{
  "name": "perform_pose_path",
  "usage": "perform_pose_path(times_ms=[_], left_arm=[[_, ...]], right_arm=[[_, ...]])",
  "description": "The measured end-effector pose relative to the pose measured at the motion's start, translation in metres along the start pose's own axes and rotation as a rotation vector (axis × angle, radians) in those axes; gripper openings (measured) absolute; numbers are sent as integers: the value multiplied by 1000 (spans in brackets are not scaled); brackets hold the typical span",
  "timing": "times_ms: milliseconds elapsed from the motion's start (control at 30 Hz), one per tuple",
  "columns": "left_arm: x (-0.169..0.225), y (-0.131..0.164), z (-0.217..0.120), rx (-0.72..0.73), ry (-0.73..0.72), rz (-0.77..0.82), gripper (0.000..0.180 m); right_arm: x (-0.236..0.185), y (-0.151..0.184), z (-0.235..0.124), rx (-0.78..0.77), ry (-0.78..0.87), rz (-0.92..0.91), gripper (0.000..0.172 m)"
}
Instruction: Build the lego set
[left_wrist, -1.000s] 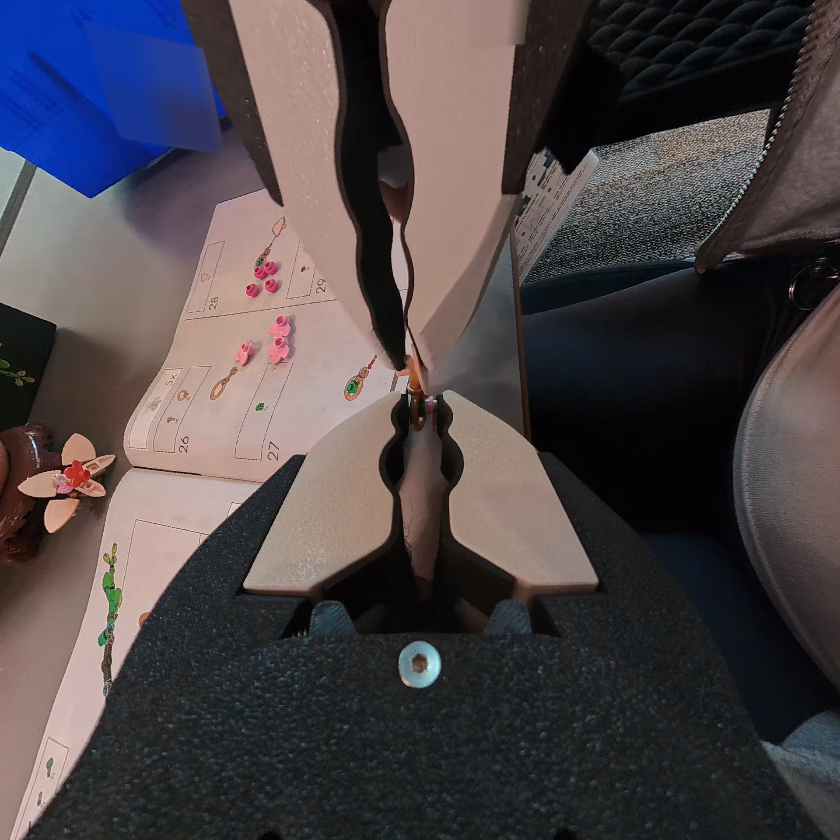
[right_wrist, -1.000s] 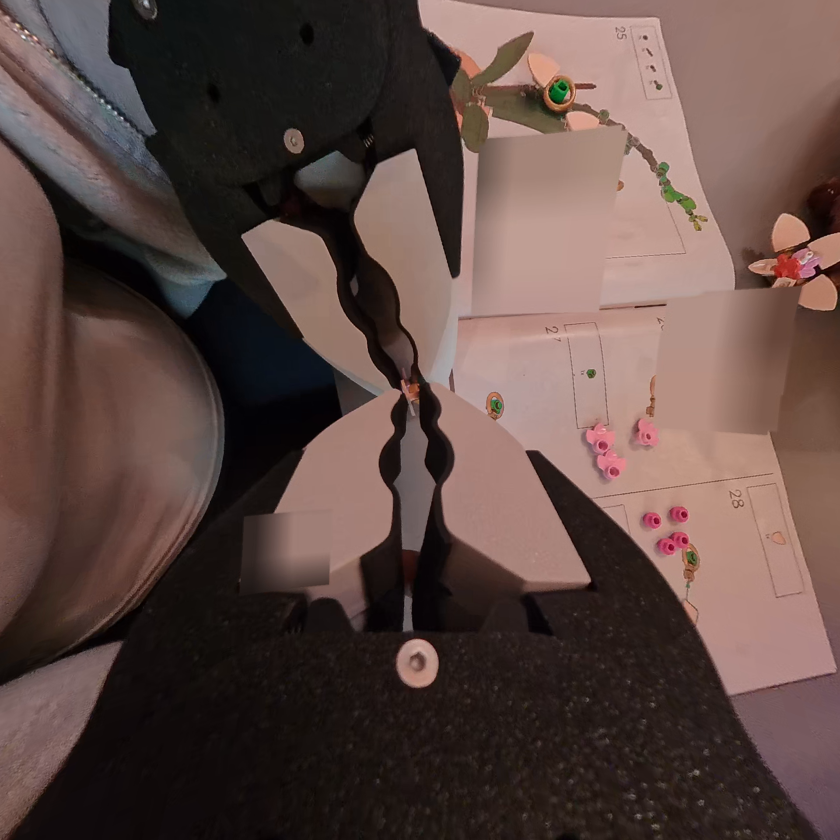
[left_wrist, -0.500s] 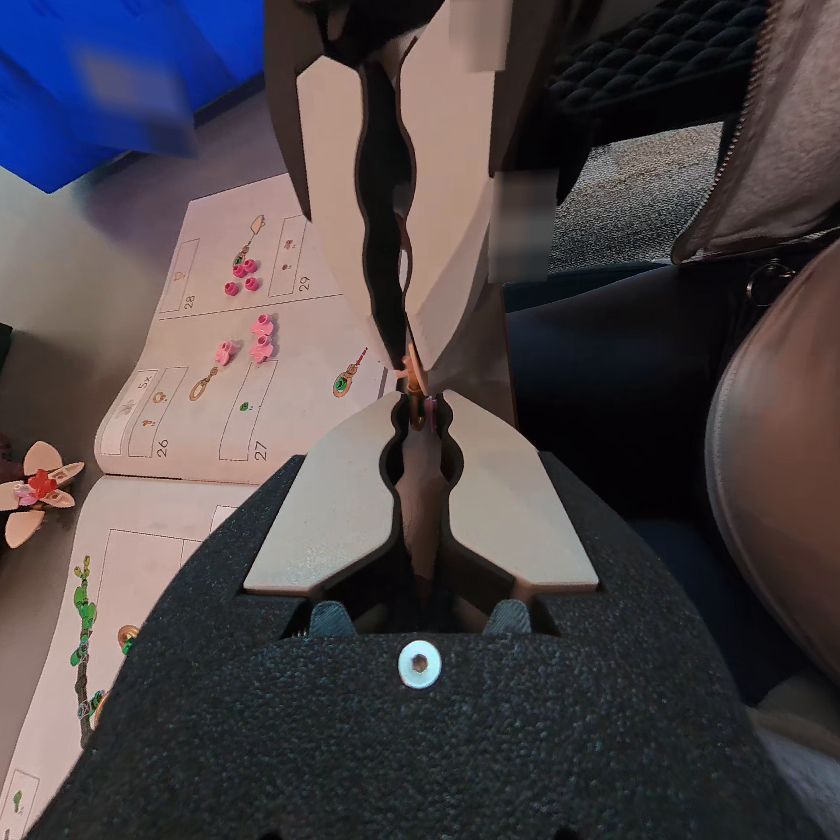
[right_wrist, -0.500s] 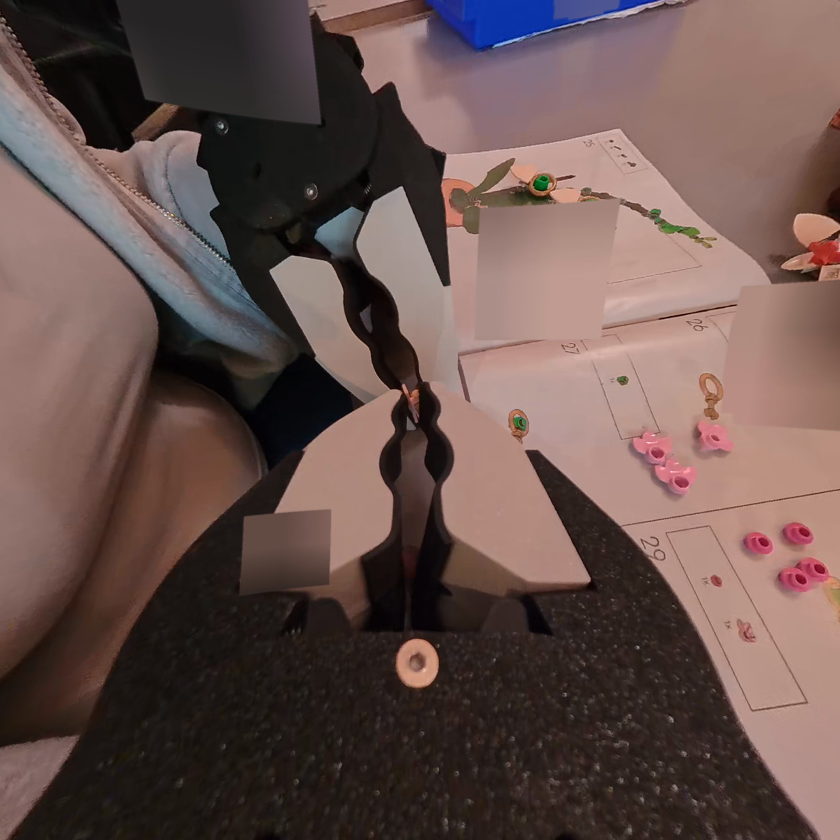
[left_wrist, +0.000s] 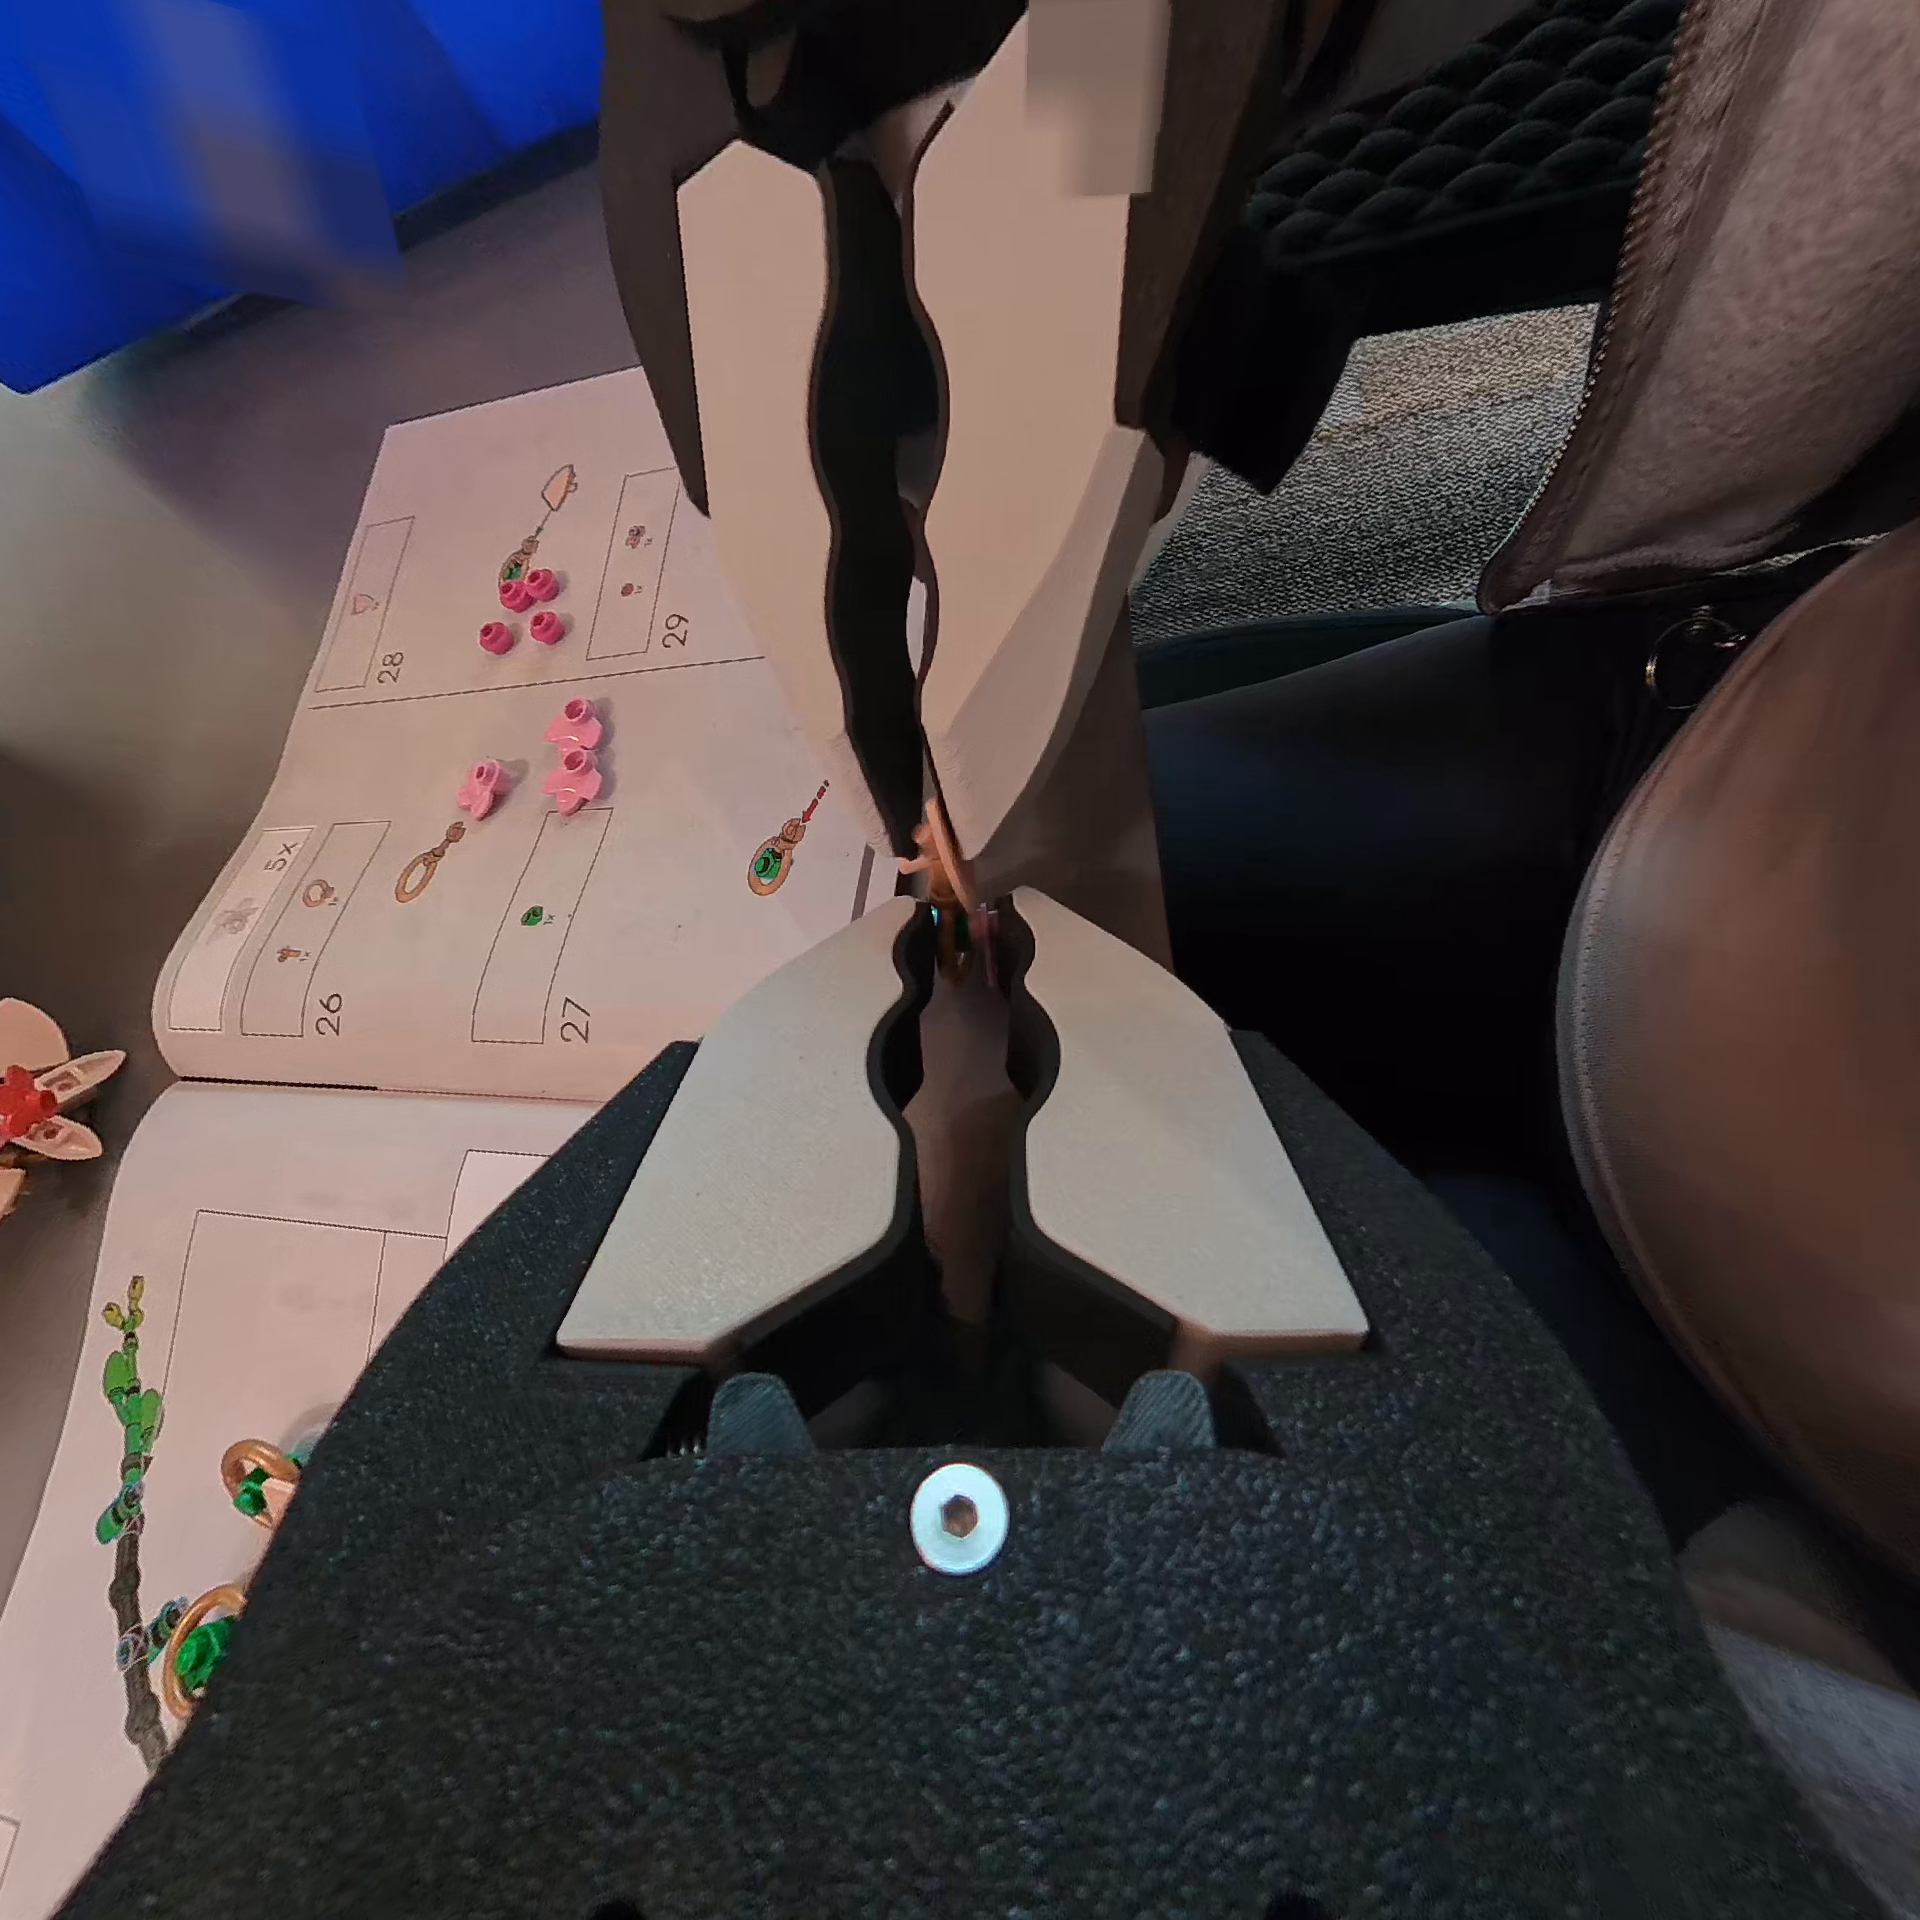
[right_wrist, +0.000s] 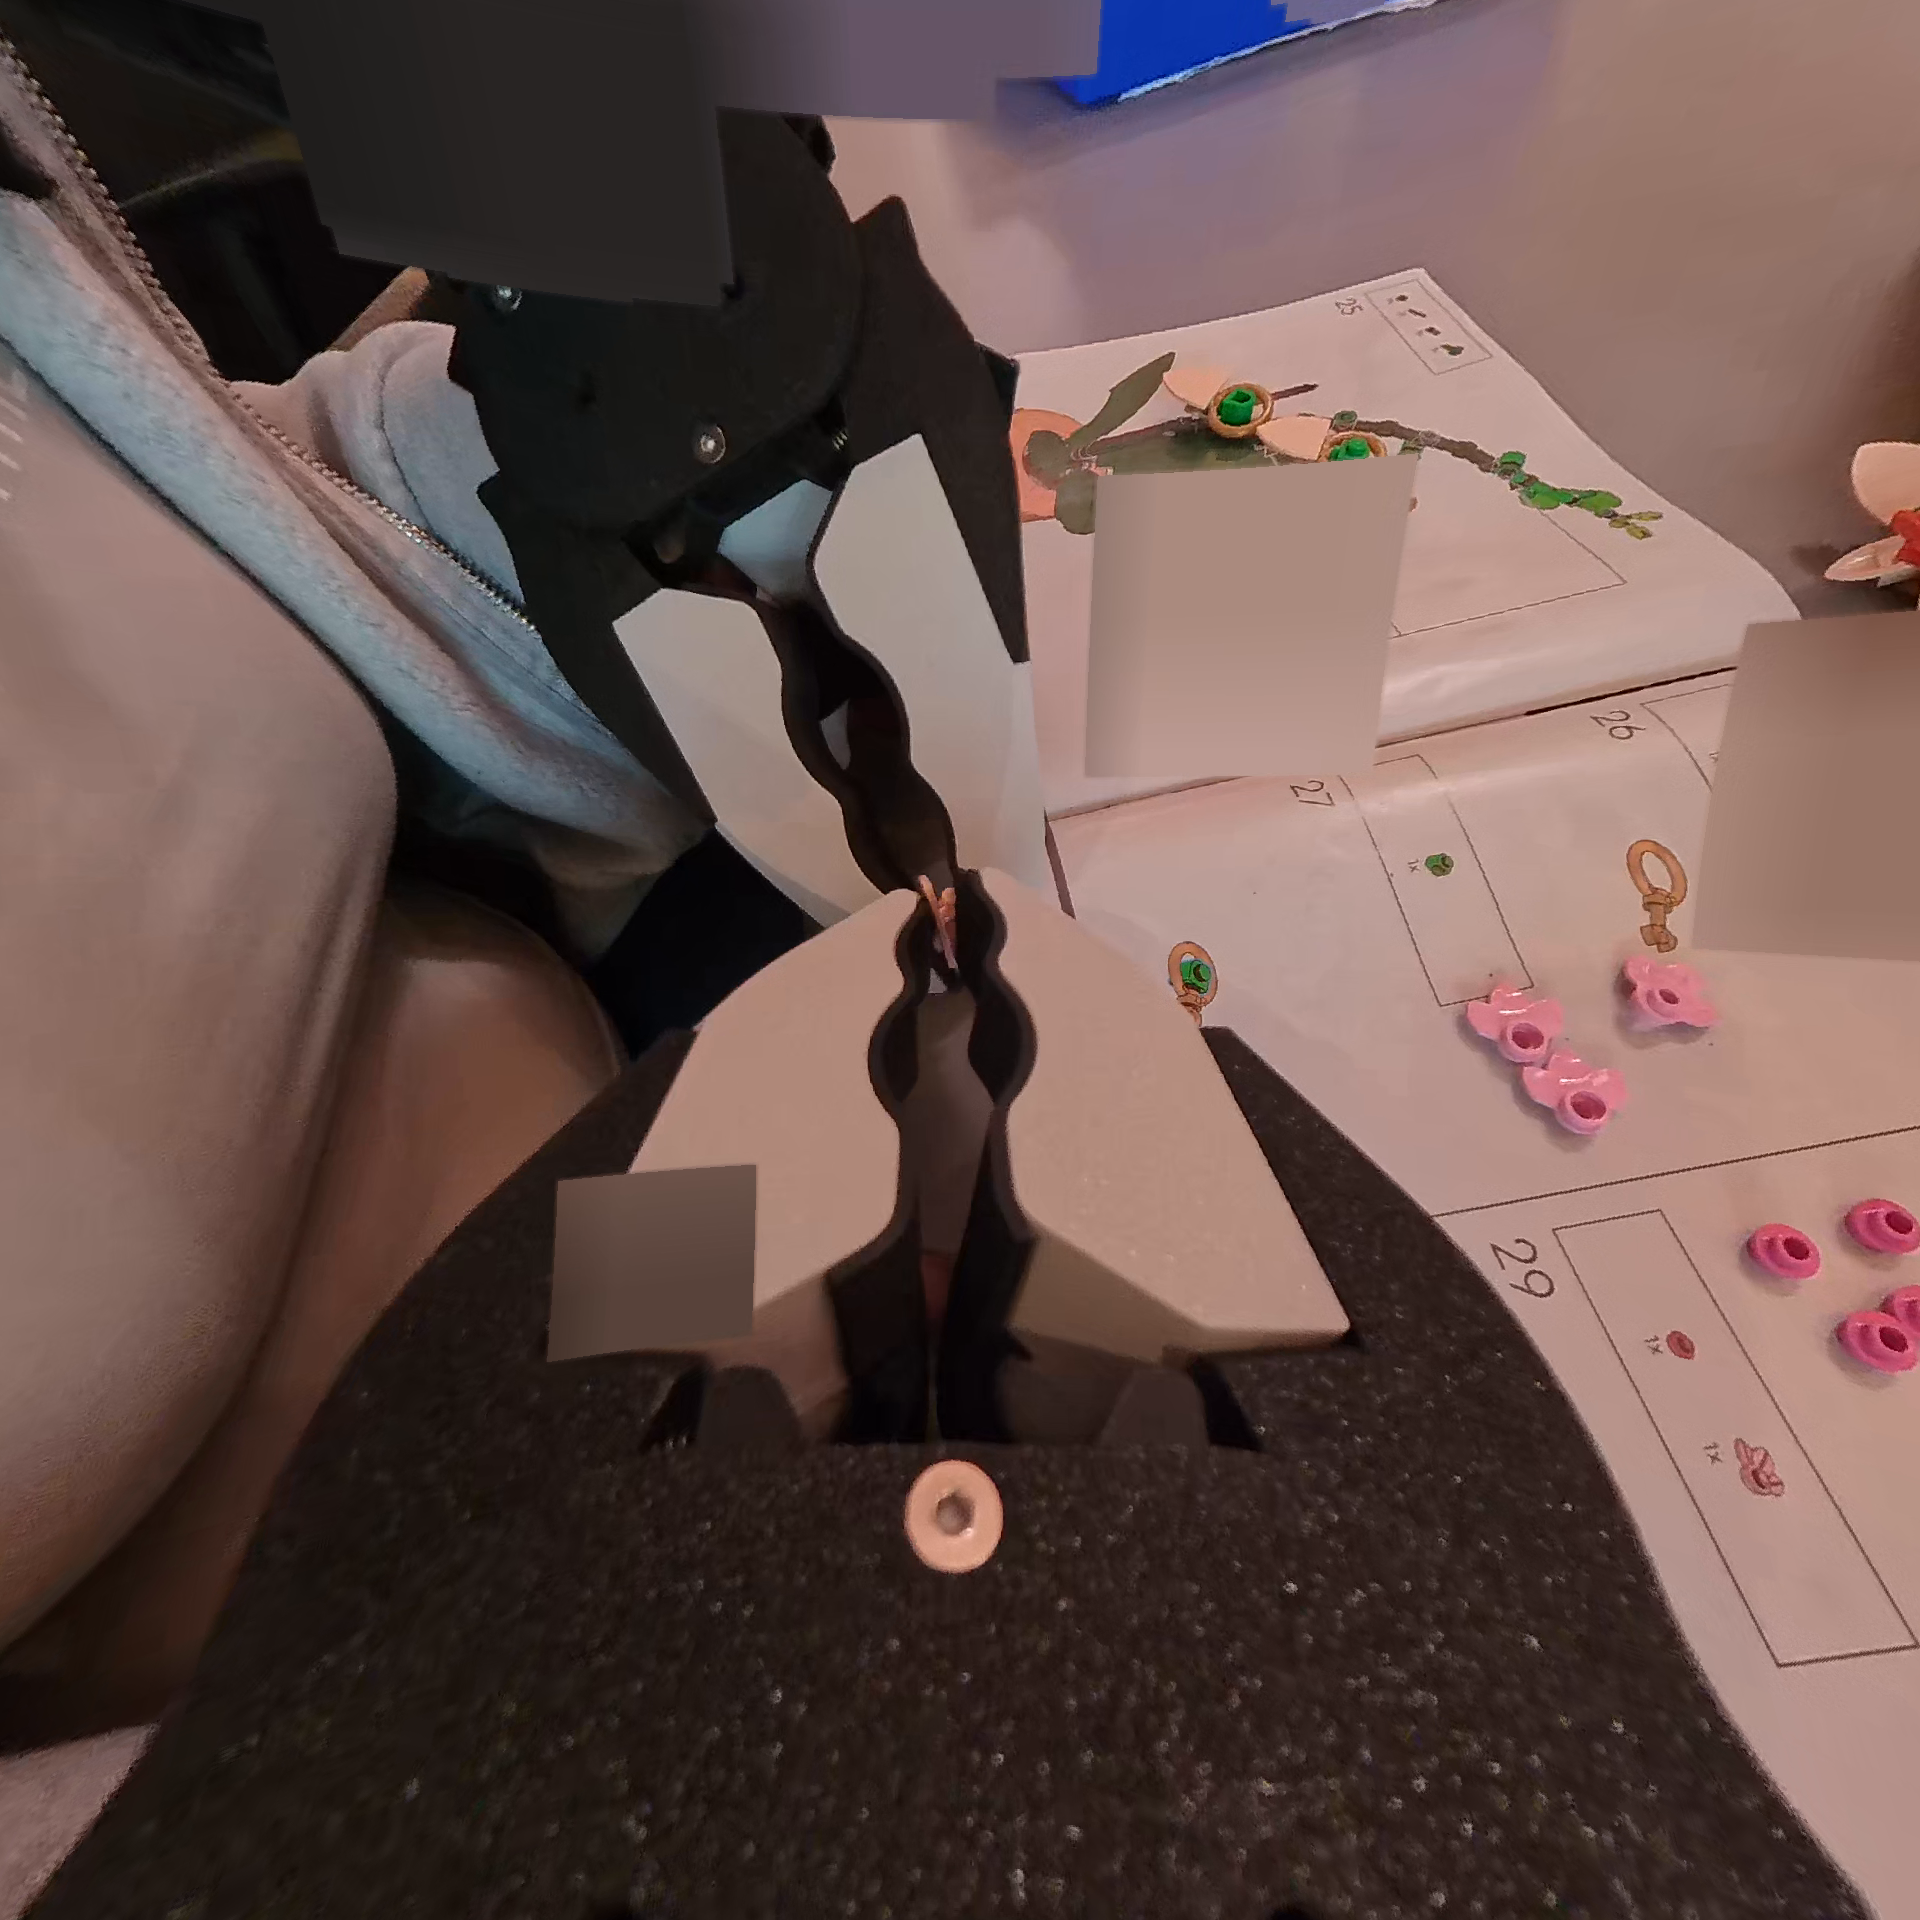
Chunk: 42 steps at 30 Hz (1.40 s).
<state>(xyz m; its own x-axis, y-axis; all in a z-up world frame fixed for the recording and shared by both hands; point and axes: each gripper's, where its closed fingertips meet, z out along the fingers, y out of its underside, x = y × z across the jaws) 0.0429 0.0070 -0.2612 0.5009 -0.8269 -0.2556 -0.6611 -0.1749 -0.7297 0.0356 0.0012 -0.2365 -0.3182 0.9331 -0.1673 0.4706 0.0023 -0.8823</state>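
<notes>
The left gripper (left_wrist: 961, 935) pinched a tiny toy-brick assembly (left_wrist: 961, 940), a gold-brown ring with a green stud and a thin pink piece, its pale fingers (left_wrist: 831, 1091) closed on it at the tips. The right gripper (right_wrist: 945, 935) came in from directly opposite, tip to tip, its fingers (right_wrist: 1091, 1091) pressed nearly together on a small flat tan petal-shaped piece (left_wrist: 940, 847), held edge-on. The petal piece touched or all but touched the top of the ring assembly; whether the two were already joined could not be told. Both grippers lay along one line, each pointing at the other, so the two small parts met end to end at the fingertips, held up off the worktop (right_wrist: 1351, 177) just past its near edge, above the person's lap.

To one side lay an open paper instruction booklet (left_wrist: 644, 997) on the grey worktop. On its pages sat three light pink flower-shaped bricks (left_wrist: 566, 753) and a cluster of darker pink round studs (left_wrist: 525, 608), well apart from the grippers. Further off stood a partly built model flower with cream petals and a red centre (left_wrist: 42, 1112), and a blue bin (left_wrist: 208, 156) at the far edge. The person's grey zip jacket (right_wrist: 208, 416) hung close behind the left gripper. Nothing stood between the two grippers' tips.
</notes>
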Motion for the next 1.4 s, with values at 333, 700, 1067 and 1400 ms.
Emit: perform_pose_path(times_ms=[333, 700, 1067, 1400], left_arm=[[0, 1, 0, -2, 20, -18, 12], [0, 1, 0, -3, 23, -22, 12], [0, 1, -1, 0, 7, -2, 12], [0, 1, -1, 1, -2, 7, 12]], right_arm=[[0, 1, 1, -6, 54, -61, 3], [1, 2, 1, -21, 89, -101, 3], [0, 1, 1, -5, 114, -129, 4], [0, 1, 1, -1, 144, -167, 4]])
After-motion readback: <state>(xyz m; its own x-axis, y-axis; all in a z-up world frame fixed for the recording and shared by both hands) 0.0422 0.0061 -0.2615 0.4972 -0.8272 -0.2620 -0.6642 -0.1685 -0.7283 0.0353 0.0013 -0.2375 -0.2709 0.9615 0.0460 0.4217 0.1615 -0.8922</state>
